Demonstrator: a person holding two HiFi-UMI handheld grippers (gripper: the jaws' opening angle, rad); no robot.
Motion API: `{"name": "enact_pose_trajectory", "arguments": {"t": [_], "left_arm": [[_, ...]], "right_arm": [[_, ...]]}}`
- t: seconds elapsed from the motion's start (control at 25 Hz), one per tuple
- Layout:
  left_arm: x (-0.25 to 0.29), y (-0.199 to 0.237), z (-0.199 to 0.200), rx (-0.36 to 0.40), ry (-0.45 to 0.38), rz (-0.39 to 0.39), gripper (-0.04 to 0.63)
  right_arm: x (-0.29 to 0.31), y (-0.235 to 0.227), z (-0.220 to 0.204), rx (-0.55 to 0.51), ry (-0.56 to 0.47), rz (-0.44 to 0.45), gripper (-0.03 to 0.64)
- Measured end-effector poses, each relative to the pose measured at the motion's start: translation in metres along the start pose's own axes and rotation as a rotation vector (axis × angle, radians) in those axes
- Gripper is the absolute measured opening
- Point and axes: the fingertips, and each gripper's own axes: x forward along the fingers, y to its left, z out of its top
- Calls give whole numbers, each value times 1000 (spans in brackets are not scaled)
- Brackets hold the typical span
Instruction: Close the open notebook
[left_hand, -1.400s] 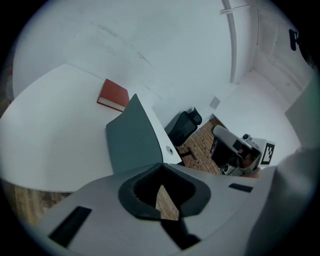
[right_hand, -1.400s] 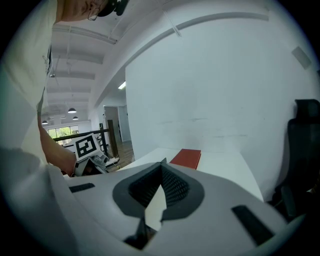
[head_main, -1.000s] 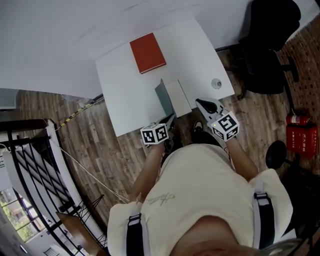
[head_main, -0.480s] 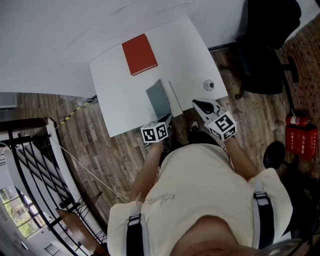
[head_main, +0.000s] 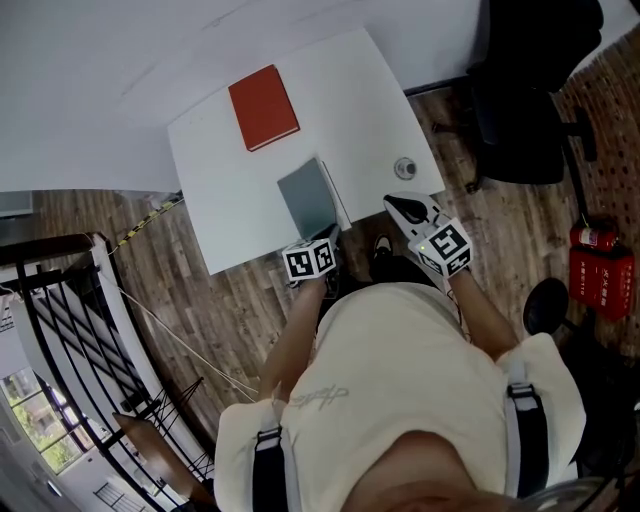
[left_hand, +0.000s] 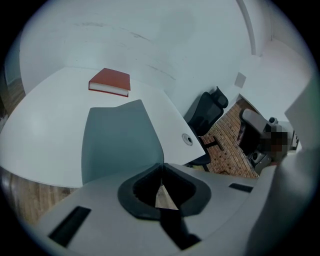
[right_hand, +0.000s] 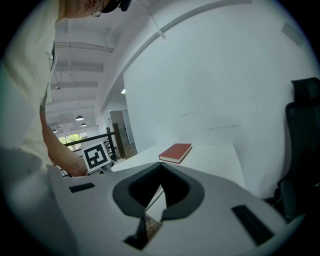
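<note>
The notebook (head_main: 308, 198) lies near the front edge of the white table (head_main: 380, 110). Its grey-teal cover (left_hand: 120, 140) is folded down almost flat, and a thin strip of white pages shows along its right side. My left gripper (head_main: 328, 236) is at the notebook's near corner; in the left gripper view its jaws (left_hand: 161, 167) are shut where the cover's corner ends. My right gripper (head_main: 392, 203) hovers over the table's front right edge, apart from the notebook. It is shut with nothing in it (right_hand: 161, 172).
A closed red book (head_main: 263, 107) lies at the far left of the table. A round cable grommet (head_main: 405, 167) sits near the right edge. A black office chair (head_main: 530, 90) stands to the right, a red fire extinguisher (head_main: 600, 270) beyond it, and a stair railing (head_main: 70, 330) to the left.
The grey-teal cover stood upright a second ago. It has swung over to the left and now lies almost flat on the pages. The left gripper followed its corner. The right gripper barely moved.
</note>
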Motion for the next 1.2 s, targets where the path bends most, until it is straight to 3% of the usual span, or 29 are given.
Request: {"name": "enact_pose_trajectory", "arguments": {"t": [0.32, 0.4, 0.52, 0.88, 1.2], "left_arm": [[7, -9, -1, 78, 46, 50, 32], [5, -12, 0, 91, 44, 50, 68], [2, -15, 1, 82, 35, 40, 115], [-22, 4, 2, 47, -12, 52, 115], [-48, 24, 16, 96, -84, 34, 98]], "right_arm": [[-3, -10, -7, 18, 10, 9, 8], [-1, -10, -9, 26, 17, 18, 8], [4, -9, -12, 33, 22, 32, 8], [16, 5, -8, 19, 21, 46, 8], [26, 30, -6, 1, 35, 35, 8]]}}
